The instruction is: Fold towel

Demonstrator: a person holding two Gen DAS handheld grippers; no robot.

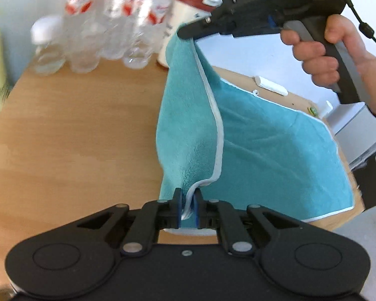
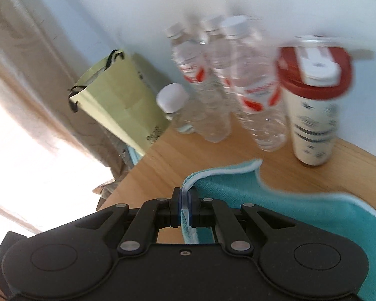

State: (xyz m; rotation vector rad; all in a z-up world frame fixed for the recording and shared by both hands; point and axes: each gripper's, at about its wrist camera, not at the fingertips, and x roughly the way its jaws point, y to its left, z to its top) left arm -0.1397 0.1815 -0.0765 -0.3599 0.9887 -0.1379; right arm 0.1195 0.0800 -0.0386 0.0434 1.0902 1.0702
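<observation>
Both the left claw [image 1: 188,207] and right claw [image 2: 185,209] are clamped on the towel [image 1: 263,145] edge, which could sweep the bottles [image 2: 213,87] just ahead over.

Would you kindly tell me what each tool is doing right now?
Left tool: closed, holding the towel by its white-trimmed edge.
Right tool: closed, holding another edge of the same towel.
</observation>
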